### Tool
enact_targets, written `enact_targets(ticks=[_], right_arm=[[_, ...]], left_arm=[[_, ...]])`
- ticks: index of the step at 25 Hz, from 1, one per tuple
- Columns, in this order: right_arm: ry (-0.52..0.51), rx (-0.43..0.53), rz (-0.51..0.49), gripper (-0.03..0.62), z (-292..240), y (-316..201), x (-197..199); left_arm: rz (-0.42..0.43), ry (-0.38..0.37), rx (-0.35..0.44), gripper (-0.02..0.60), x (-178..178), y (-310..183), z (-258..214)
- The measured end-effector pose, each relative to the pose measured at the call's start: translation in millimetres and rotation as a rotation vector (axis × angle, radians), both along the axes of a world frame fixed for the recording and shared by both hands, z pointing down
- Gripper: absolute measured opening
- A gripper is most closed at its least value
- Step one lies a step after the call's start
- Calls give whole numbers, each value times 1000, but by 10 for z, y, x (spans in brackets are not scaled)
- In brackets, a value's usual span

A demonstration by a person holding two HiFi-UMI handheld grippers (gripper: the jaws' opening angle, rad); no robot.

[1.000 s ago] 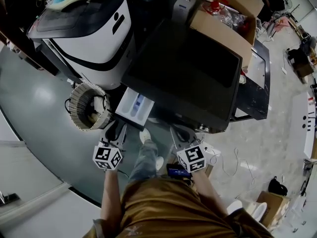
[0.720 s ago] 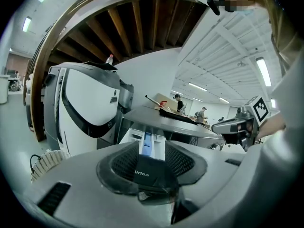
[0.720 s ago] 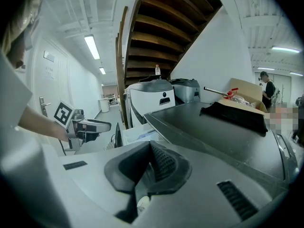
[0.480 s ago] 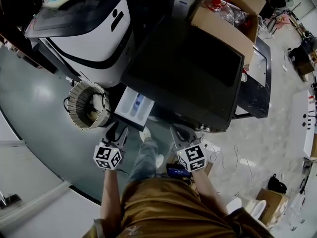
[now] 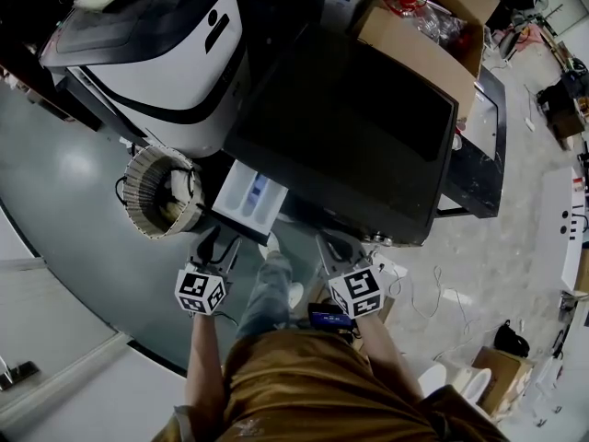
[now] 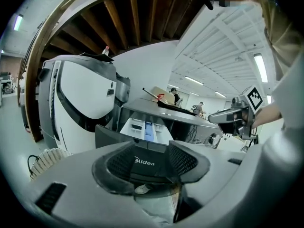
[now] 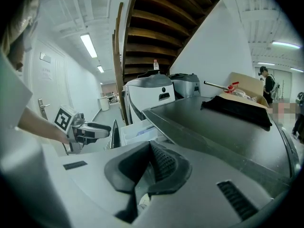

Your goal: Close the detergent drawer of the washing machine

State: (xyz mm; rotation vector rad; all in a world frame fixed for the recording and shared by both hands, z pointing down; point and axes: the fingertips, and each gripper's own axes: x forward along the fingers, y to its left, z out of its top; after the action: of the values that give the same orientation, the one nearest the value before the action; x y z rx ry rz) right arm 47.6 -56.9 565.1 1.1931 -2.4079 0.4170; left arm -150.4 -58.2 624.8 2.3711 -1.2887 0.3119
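The washing machine has a dark top. Its detergent drawer stands pulled out at the front left corner, white inside with a blue compartment. My left gripper hovers just before the drawer's dark front panel. Its jaws are opening, and the "Midea" print shows through the gap with nothing pressed between the pads. In its own view the left gripper looks straight along the drawer. My right gripper hangs before the machine's front, right of the drawer. Seen in its own view, the right gripper is shut on nothing.
A white-and-black machine stands left of the washer, with a woven basket on the floor beside the drawer. A cardboard box sits on the far end of the washer top. Cables lie on the floor at right.
The left gripper's jaws have spread wider and it has sunk a little before the drawer. The right gripper has stayed in place.
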Motion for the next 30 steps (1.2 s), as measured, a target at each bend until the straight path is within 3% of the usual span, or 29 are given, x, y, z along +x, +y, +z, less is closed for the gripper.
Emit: enact_targets(ticks=[13,30], right_arm=[[-10,-25,-4,12,79,-38,-63],[-9,-32,-16,12,123,-50,-73]], left_arm=[[84,-75,43,245,32,-56,27],[75,-78,33,249,22,-83,54]])
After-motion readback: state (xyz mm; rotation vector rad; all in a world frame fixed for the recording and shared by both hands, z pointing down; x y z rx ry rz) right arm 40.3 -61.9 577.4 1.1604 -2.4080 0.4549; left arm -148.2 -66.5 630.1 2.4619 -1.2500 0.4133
